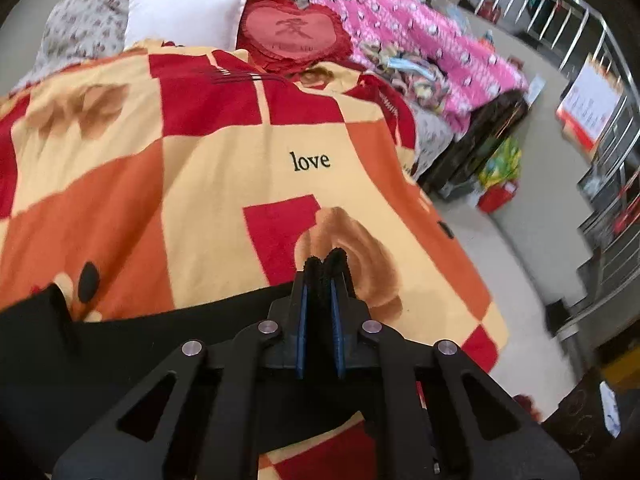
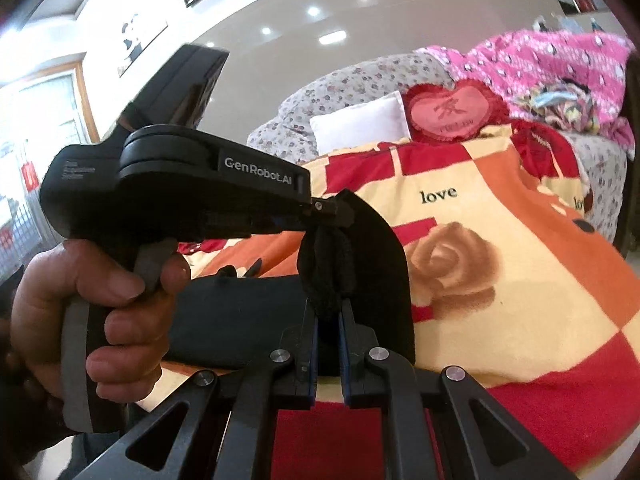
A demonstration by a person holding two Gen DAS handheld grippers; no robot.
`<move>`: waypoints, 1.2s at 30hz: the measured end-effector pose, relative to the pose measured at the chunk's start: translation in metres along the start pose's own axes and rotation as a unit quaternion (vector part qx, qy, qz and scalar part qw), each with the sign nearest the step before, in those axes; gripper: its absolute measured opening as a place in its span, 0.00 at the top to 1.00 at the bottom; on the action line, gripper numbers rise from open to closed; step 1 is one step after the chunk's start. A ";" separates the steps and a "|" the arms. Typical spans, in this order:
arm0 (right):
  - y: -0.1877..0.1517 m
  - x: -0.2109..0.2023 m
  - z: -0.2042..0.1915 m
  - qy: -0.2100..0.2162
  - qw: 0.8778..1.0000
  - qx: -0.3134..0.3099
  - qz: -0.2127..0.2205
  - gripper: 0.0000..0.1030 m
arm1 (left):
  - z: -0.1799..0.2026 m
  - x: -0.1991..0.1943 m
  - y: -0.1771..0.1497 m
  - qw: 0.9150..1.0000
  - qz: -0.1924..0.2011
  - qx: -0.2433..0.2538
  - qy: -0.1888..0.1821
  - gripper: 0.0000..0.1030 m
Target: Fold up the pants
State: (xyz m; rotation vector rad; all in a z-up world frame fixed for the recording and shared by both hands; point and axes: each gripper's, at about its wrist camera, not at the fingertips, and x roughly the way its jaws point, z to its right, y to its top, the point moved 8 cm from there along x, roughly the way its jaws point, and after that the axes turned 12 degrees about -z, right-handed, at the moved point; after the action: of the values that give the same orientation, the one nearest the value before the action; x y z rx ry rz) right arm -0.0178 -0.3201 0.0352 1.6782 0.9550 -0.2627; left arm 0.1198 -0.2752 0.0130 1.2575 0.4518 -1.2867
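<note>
Black pants (image 1: 160,344) lie across the near edge of a bed, on a red, orange and cream blanket (image 1: 200,152). My left gripper (image 1: 326,266) is shut, with a pinch of the black fabric between its tips. In the right wrist view the same left gripper (image 2: 332,208) is seen side-on, held by a person's hand (image 2: 100,288), lifting a fold of the pants (image 2: 384,280). Just below it, my right gripper (image 2: 329,308) is shut on a bunched edge of the same black fabric. The two grippers are close together.
At the head of the bed lie a white pillow (image 1: 184,16), a red heart cushion (image 1: 292,28) and a pink quilt (image 1: 420,32). Right of the bed is bare floor with bags (image 1: 500,168) and a metal railing (image 1: 600,80).
</note>
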 end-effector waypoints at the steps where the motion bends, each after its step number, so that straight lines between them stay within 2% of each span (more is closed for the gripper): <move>1: 0.000 -0.001 -0.005 -0.008 1.000 -0.009 0.004 0.92 | -0.005 -0.004 -0.002 1.000 0.007 -0.004 -0.011 0.91; 6: -0.003 -0.001 -0.037 -0.055 0.997 -0.048 0.030 0.92 | -0.031 -0.023 -0.015 0.999 0.027 -0.016 -0.043 0.91; 10: -0.008 0.008 -0.072 -0.085 0.991 -0.094 0.044 0.92 | -0.057 -0.044 -0.021 0.997 0.039 -0.004 -0.063 0.91; 13: -0.009 0.021 -0.102 -0.106 0.986 -0.121 0.044 0.92 | -0.077 -0.058 -0.023 0.997 0.050 0.011 -0.063 0.91; 18: -0.011 0.053 -0.149 -0.129 0.980 -0.149 0.030 0.93 | -0.122 -0.073 -0.029 0.997 0.054 0.003 -0.058 0.91; 26: -0.023 0.095 -0.200 -0.127 0.975 -0.184 0.000 0.92 | -0.186 -0.084 -0.049 0.995 0.063 -0.047 -0.059 0.91; 36: -0.035 0.117 -0.213 -0.129 0.970 -0.204 -0.027 0.92 | -0.214 -0.072 -0.062 0.994 0.058 -0.076 -0.056 0.91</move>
State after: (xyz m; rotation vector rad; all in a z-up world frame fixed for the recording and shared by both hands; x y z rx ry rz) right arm -0.0295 -0.0761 0.0114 1.2088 0.7966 -0.2897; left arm 0.1221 -0.0443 -0.0260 1.0635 0.3835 -1.1945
